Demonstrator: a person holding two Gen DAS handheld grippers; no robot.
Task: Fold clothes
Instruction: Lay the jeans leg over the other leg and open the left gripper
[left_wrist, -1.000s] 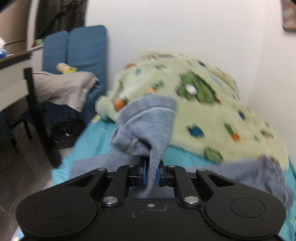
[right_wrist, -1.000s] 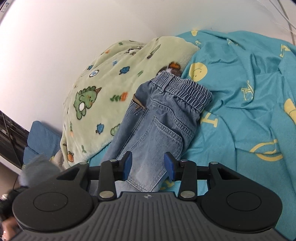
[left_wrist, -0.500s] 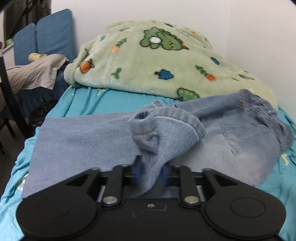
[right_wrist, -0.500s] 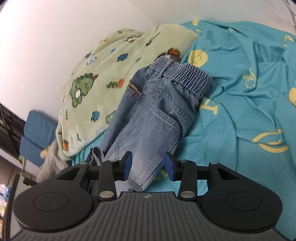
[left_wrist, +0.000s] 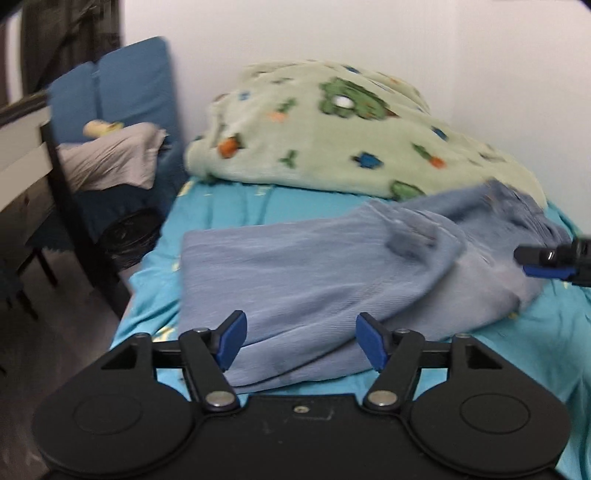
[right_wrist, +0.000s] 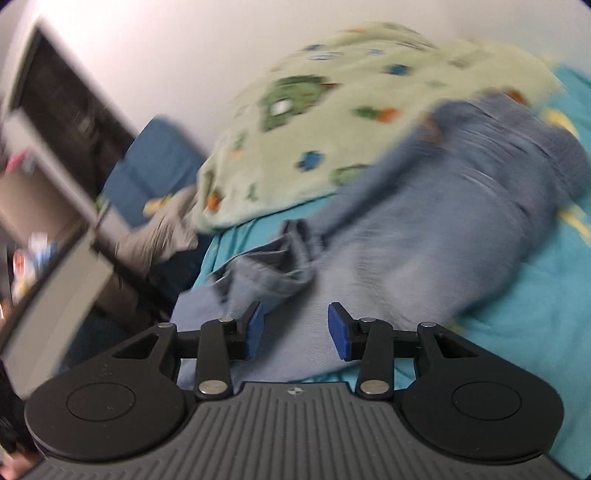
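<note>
Your left gripper (left_wrist: 301, 344) is no longer pinching the faded blue denim jeans (left_wrist: 332, 280): its jaws are now standing wide apart with nothing between them, where a second ago they were clamped on a bunched leg cuff. That cuff is now lying dropped on top of the trousers. Your right gripper (right_wrist: 296, 329) is swinging leftward, its view blurring and now taking in the crumpled cuff.

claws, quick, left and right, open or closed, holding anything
Left claw: open, holding nothing; the jeans lie on the bed beyond its fingers.
Right claw: open, holding nothing, over the jeans.
</note>
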